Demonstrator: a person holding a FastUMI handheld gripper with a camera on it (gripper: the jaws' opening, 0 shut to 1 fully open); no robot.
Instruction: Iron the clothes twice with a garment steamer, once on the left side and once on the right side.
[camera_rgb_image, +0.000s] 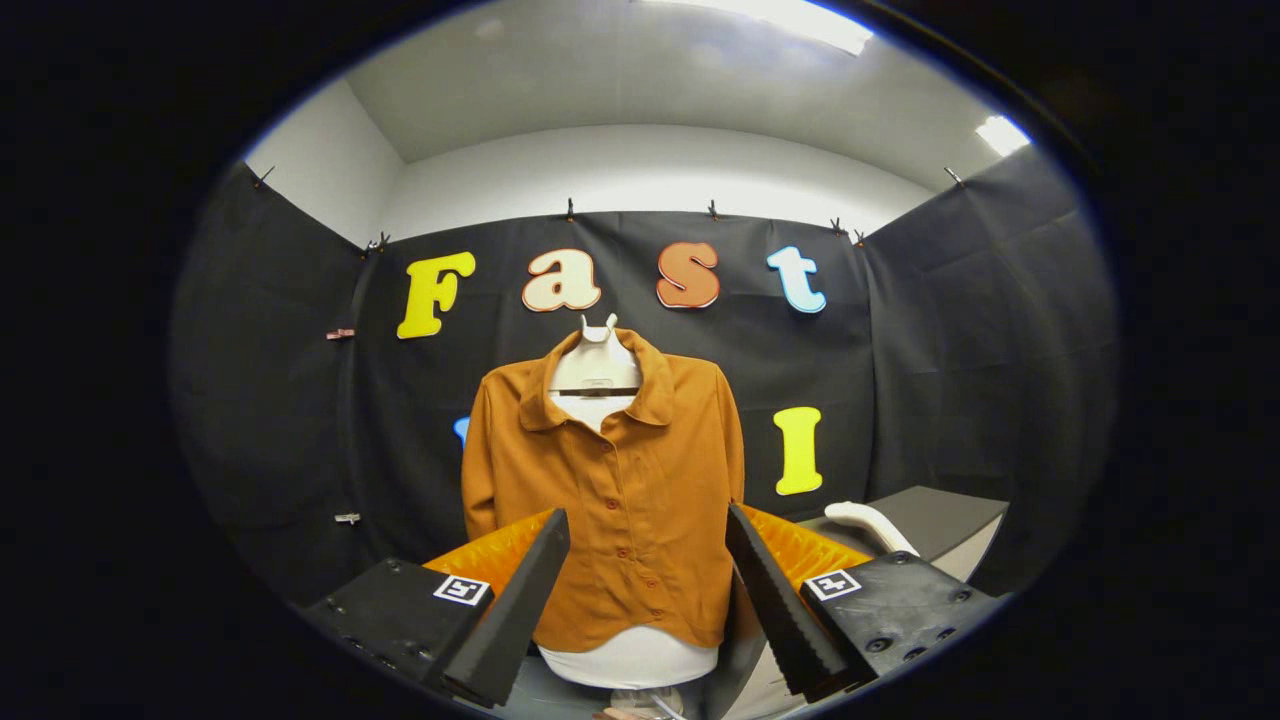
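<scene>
Jaws: the gripper (648, 590) stands wide apart and grips nothing. Its two fingers (520, 600) spread outward like a V, and no object lies between them or touches them. The inner face of the right finger carries a sawtooth ridged surface; the left finger presents a flat, matte wedge face. Each finger base is a blocky housing with visible screw heads and a small square printed marker on top.

Garment: the shirt (610, 500) hangs beyond the fingers, seen through the gap between them. It is a rust-orange, long-sleeved button-front shirt of smooth woven fabric with a fold-down collar and a row of small matching buttons down the centre placket. It is buttoned closed and hangs fairly flat, with soft vertical folds at the sleeves.

Support: the shirt is dressed on a white mannequin torso (628, 660), smooth and rounded, visible at the neck opening and below the hem.

Steamer: a white, curved, smooth plastic object, apparently the garment steamer (868, 522), lies on the counter (950, 515) to the right of the shirt, beyond the right finger and apart from it. Only part of it is visible, so its full shape cannot be told. The counter has a dark, flat top with a pale edge.
</scene>
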